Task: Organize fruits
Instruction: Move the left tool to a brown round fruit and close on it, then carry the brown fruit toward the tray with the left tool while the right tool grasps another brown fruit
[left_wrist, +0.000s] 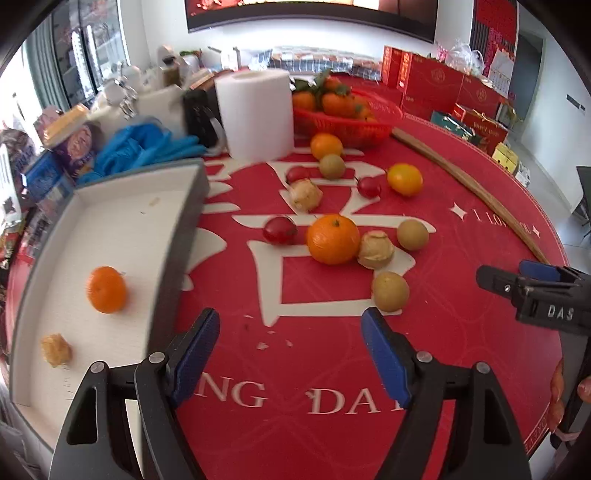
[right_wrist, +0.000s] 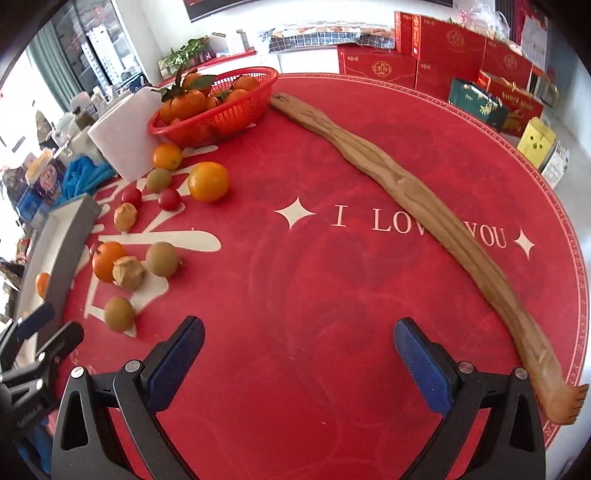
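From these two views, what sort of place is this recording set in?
Probably a shop or office back room: stacked red gift boxes, glass-door cabinets, and a round table with a festive red cover.

The tray's (right_wrist: 70, 251) inside and its orange (right_wrist: 42, 284) sit mostly hidden behind its wall.

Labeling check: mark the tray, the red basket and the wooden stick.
tray (left_wrist: 110, 236), left wrist view, bare white floor.
red basket (right_wrist: 236, 110), right wrist view, front mesh wall.
wooden stick (right_wrist: 417, 199), right wrist view, middle.
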